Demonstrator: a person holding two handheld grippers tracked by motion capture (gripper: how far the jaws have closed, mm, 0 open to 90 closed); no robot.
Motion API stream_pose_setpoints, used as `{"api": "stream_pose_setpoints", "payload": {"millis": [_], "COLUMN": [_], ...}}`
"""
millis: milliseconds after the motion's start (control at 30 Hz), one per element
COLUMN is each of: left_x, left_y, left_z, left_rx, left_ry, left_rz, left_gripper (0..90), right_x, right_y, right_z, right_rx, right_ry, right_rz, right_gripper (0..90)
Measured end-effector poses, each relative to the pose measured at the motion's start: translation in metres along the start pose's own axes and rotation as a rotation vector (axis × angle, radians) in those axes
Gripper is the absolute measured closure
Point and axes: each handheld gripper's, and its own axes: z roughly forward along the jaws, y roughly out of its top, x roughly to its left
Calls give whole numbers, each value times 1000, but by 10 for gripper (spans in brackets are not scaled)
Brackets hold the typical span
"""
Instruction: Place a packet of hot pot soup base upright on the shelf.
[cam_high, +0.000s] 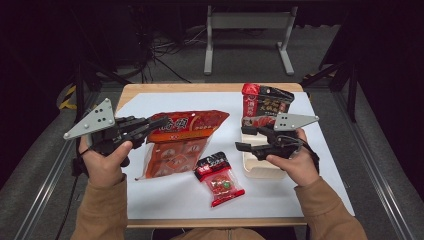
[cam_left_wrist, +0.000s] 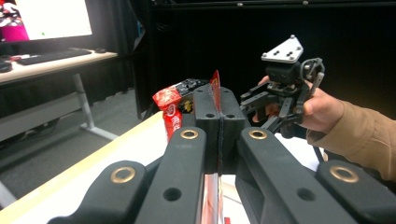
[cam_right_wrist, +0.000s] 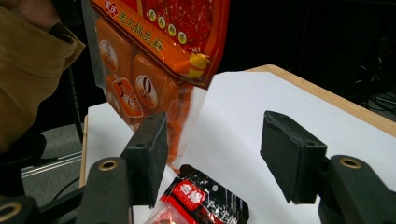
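The desk (cam_high: 150, 215), a wooden top under a white sheet, carried four things. Largest was the orange sauce bag (cam_high: 182, 137), lying left of centre with its upper edge lifted. The left hand-held gripper (cam_high: 161, 121) had its jaws fully closed on that edge; in the left gripper view a thin red strip of the bag stood up between the clamped pads (cam_left_wrist: 219, 116). Seen from the right gripper view, the bag hung tilted above the sheet, so it looked partly raised, though its lower end seemed to rest on the desk.

Next in size, the pale wooden tray (cam_high: 257, 167) sat at the right, with the dark red packet (cam_high: 265, 106) standing in its far end. That packet looked already stowed.

The right hand-held gripper (cam_high: 244, 138) hovered over the tray's left rim, jaws wide apart and holding nothing; in its own view the pads (cam_right_wrist: 149, 154) framed bare sheet and the bag beyond.

Smallest, the little candy packet (cam_high: 219, 179) lay flat near the front, between the bag and the tray, untouched.

By this reading the work was roughly a third done: one packet placed, the orange bag gripped but not yet carried over, and the candy packet left.
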Motion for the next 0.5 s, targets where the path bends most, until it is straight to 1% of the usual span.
{"api": "stream_pose_setpoints", "payload": {"millis": [33,67,167,233,367,500], "left_x": [0,0,0,0,0,-1], "left_y": [0,1,1,1,-1,-1], "left_z": [2,3,6,8,11,12], "left_rx": [-3,-5,-17,-16,-22,-18], "left_ry": [-6,-9,-16,-21,-30,-41], "left_rz": [2,1,-7,-4,-12,1], "left_gripper": [900,900,900,900,900,900], "right_x": [0,0,-1,0,2,4], "right_y": [0,0,-1,-2,-4,-5], "right_z": [6,6,13,19,31,43], "right_rx": [-11,-11,-23,-26,-33,-41], "right_ry": [1,1,0,1,30,58], "right_rz": [-1,-1,-9,-13,-21,-29], "right_gripper": [374,374,349,334,320,316]}}
